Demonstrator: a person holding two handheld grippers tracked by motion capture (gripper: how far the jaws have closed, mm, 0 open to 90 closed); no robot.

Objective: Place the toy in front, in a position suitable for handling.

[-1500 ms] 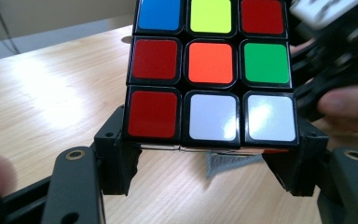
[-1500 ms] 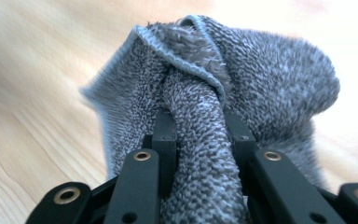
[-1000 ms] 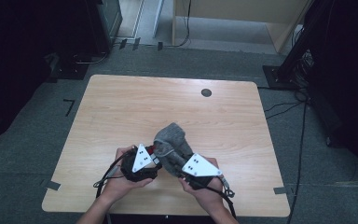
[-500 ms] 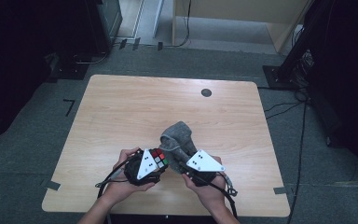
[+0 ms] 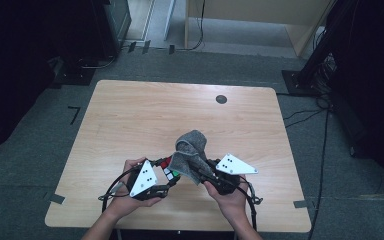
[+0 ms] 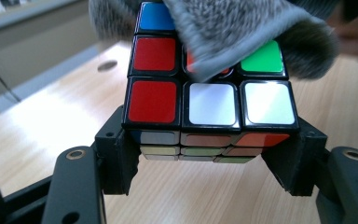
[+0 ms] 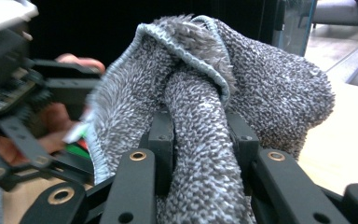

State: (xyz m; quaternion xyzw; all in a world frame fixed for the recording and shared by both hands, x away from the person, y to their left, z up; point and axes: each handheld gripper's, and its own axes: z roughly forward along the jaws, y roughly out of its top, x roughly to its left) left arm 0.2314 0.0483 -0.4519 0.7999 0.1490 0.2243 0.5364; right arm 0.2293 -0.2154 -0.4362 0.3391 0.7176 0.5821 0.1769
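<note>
- Two grippers held over the near edge of the wooden table (image 5: 130, 115), one in each hand of a person.
- Left gripper (image 6: 209, 158) clamped on a colour cube (image 6: 209, 100), jaws pressing on its left and right sides, at the bottom layer.
- Cube face toward the left gripper camera: red squares down the left column, two white squares on the bottom row, one green at the right of the middle row, one blue on top.
- Same cube (image 5: 168, 169) seen from the high view just right of the left gripper (image 5: 164, 176), between the two hands, lifted above the table.
- Right gripper (image 7: 200, 149) closed tight on a grey fluffy cloth (image 7: 205, 116), a thick fold pinched between narrow jaws.
- Cloth (image 5: 189, 152) draped from the right gripper (image 5: 204, 172) up and over the far top of the cube, touching it; in the left gripper view a cloth edge (image 6: 242, 32) covering part of the middle row.
- Left hand (image 5: 130, 192) around the left gripper body, right hand (image 5: 227, 195) around the right one.
- Small dark round hole (image 5: 221, 99) in the table near the far edge, well apart from the hands.
- Grey floor (image 5: 40, 125) around the table.
</note>
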